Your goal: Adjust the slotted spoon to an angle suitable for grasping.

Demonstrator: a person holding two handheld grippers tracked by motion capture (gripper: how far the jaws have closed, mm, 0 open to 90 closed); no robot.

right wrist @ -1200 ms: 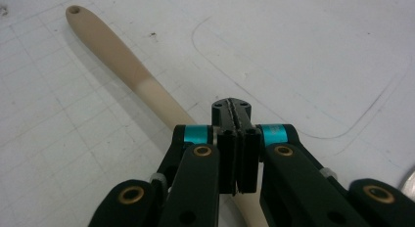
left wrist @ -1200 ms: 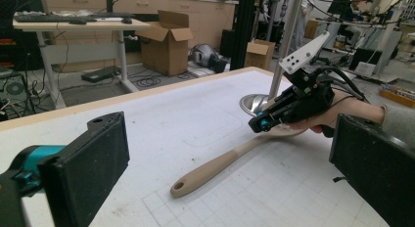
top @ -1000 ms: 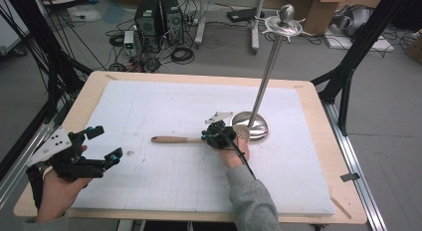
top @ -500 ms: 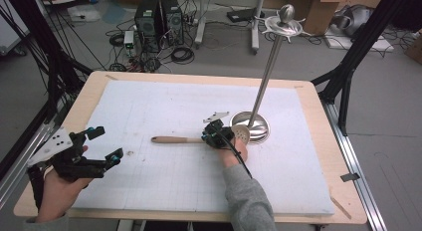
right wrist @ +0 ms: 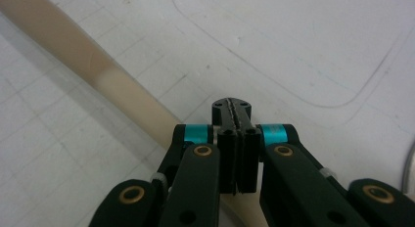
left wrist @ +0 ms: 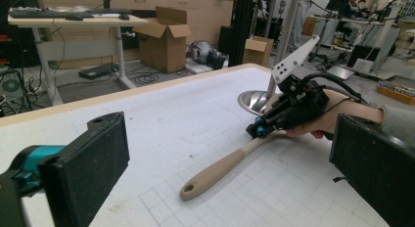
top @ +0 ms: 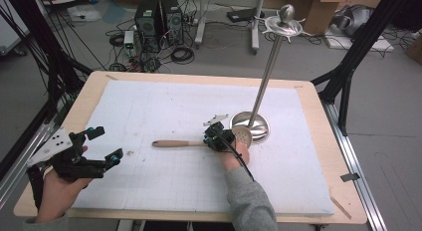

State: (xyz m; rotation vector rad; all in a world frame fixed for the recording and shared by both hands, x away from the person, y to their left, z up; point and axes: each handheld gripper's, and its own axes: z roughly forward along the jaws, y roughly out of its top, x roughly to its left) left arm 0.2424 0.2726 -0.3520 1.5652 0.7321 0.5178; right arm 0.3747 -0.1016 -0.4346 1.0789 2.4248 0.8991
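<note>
Spoon [top: 199, 143]: we see a wooden-handled skimmer spoon lying flat on the white mat, near its middle, its perforated head [top: 242, 135] toward the metal stand and its handle end pointing to the person's left.
Tabletop [top: 308, 99]: we see a pale wooden rim around the mat.
Mat [top: 164, 111]: white, with a faint grid and a rounded outline drawn on it; we can read no writing, brand or label on it.
Metal stand [top: 263, 81]: a round shiny base resting on the mat just beside the spoon's head, with a tall tilted pole and a knob on top.
Right tool [right wrist: 234, 111]: we see its two jaws pressed together with nothing between them, right over the spoon's handle near the head; in the right gripper view the handle [right wrist: 88, 65] runs beneath and beside it.
Left tool [top: 104, 145]: jaws spread wide, holding nothing, held near the tabletop's left edge, well apart from the spoon.
Writing: none legible anywhere we look.
</note>
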